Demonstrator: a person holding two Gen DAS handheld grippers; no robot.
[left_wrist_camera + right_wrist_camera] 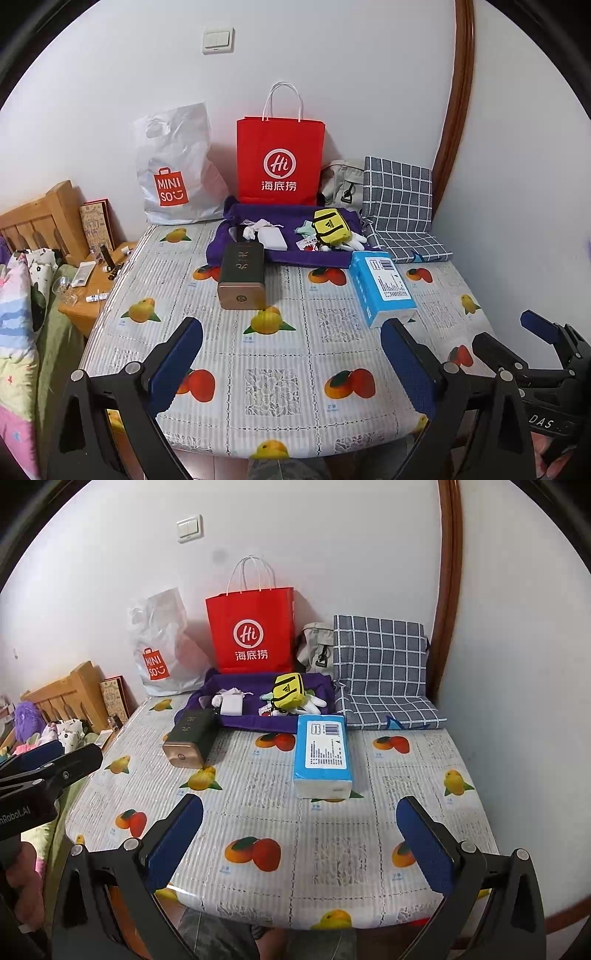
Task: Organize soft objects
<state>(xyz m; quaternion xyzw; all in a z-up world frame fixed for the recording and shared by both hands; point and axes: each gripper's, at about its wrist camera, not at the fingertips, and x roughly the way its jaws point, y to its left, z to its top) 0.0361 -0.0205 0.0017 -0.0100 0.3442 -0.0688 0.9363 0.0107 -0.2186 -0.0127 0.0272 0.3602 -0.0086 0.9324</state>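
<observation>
Both hand-held grippers, left (291, 354) and right (300, 830), are held spread; the tissue pack (322, 755) should be gripped gently across its sides.

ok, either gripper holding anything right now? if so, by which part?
Nothing is held. The left gripper and right gripper both hover over the table with jaws wide open and empty, short of the tissue pack.

White wall (332, 55) carrying a light switch (218, 40), brown wooden door frame (456, 110) running down right, table (273, 354) wearing fruit-print cover, wooden headboard (40, 218) standing left, low wooden nightstand (88, 291) sitting beside it.
</observation>
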